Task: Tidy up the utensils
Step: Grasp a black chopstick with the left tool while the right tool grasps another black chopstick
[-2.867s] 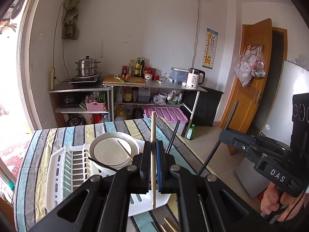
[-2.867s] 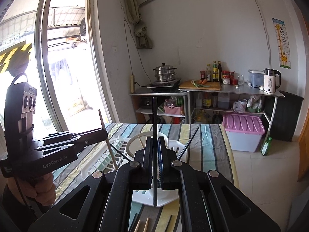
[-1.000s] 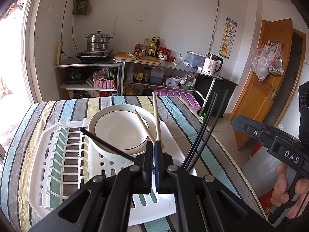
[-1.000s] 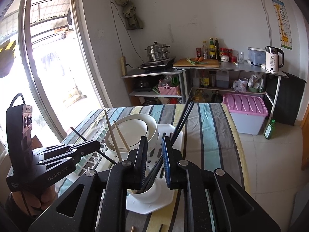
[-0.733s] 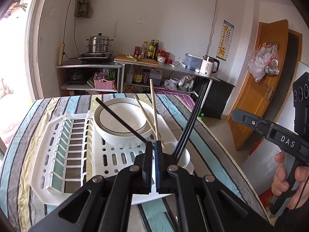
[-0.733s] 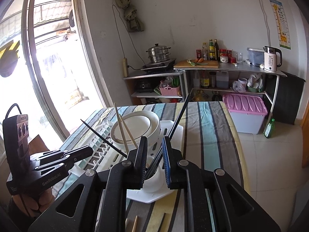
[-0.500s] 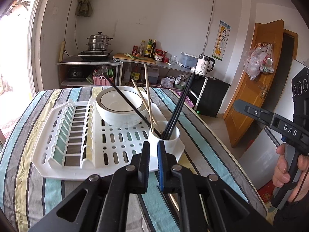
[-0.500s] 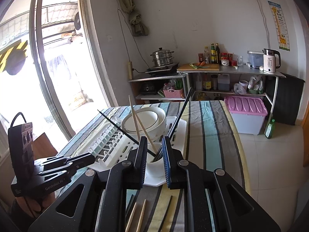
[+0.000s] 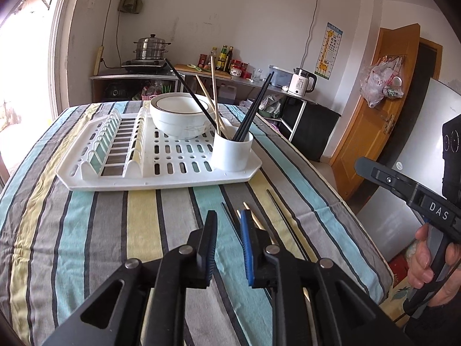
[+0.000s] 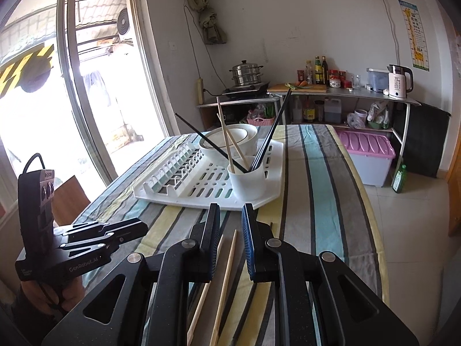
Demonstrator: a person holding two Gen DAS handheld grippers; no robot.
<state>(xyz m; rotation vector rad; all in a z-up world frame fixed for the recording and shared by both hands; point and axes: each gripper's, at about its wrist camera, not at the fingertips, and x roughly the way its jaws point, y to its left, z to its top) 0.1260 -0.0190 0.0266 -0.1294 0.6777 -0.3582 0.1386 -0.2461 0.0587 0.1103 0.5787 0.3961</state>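
Note:
A white utensil cup [image 9: 232, 151] stands on the near right corner of a white dish rack [image 9: 121, 158]; it also shows in the right wrist view [image 10: 250, 181]. It holds black chopsticks [image 9: 253, 109] and wooden chopsticks [image 9: 213, 92]. Loose wooden chopsticks [image 10: 227, 274] and a black chopstick [image 9: 281, 216] lie on the striped tablecloth near me. My left gripper [image 9: 227, 225] is open and empty above the cloth. My right gripper [image 10: 230, 216] is open and empty over the loose wooden chopsticks.
A white bowl [image 9: 181, 118] sits at the back of the rack. The table's right edge [image 9: 340, 199] drops to the floor. A kitchen shelf [image 10: 331, 92] with bottles, a kettle and a pot stands at the far wall. A pink bin [image 10: 366, 155] sits on the floor.
Both grippers let their chopsticks go into the cup, opened, and pulled back toward the near end of the table. The loose chopsticks on the cloth have come into view.

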